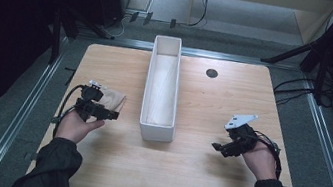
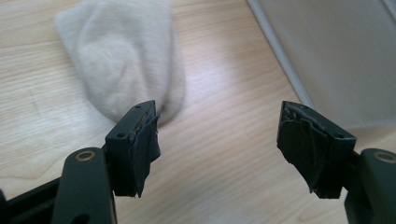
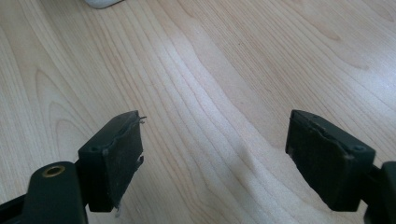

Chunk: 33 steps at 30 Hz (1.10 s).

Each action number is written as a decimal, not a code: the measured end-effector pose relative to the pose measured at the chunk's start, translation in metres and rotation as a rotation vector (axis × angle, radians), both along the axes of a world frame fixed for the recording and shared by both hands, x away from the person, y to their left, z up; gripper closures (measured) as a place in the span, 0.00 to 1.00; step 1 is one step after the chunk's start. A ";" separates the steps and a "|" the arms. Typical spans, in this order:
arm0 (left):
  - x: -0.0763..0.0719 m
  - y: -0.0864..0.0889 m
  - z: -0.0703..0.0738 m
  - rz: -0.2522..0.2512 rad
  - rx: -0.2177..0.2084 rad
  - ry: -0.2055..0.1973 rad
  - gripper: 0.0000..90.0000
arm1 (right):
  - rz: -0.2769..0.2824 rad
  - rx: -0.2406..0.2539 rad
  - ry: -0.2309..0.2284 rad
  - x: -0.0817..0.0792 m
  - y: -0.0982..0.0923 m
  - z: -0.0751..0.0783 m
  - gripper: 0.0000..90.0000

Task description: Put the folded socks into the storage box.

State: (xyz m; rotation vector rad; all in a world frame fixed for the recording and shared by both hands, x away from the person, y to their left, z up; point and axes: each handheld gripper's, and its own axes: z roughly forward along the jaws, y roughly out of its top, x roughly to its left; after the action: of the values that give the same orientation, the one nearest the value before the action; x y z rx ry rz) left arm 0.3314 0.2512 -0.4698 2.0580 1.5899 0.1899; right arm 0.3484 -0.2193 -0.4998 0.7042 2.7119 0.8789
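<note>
From the high view, we have the left gripper (image 1: 109, 113) beside a beige sock (image 1: 113, 99) that lies on the counter (image 1: 191, 178), left of the long white bin (image 1: 162, 85) that runs down the middle. The right gripper (image 1: 217, 146) hovers over bare wood on the other side of the bin, well apart from everything. If we mean to put the sock in the bin, we judge the lift must clear the bin's near left wall, and the counter's left edge is not far behind our hand, so we should travel inward, not back.

In the left gripper view, our jaws stand wide apart with nothing between them. The sock (image 2: 126, 56) lies flat ahead and to the left, its rounded end just behind the left fingertip (image 2: 140, 135), and the bin's wall (image 2: 336, 60) rises at the right. To grip well we should shift left so that the cloth sits between the pads, come down close to the wood, and pinch a thick fold rather than one loose layer.

In the right gripper view, our jaws are likewise spread and empty over plain counter (image 3: 210, 93), with a white corner (image 3: 100, 3) of the bin at the top. There is plenty of room here; we can leave this hand parked.
</note>
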 end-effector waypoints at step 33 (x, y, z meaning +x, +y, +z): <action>0.077 0.012 -0.016 0.146 0.070 0.210 0.28 | 0.022 -0.034 0.026 -0.001 0.004 -0.005 0.21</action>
State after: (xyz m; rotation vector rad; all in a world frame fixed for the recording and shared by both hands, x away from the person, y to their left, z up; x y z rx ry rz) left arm 0.4088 0.2627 -0.4855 2.0714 1.8874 0.0837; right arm 0.3477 -0.2149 -0.5051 0.6848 2.7557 0.8318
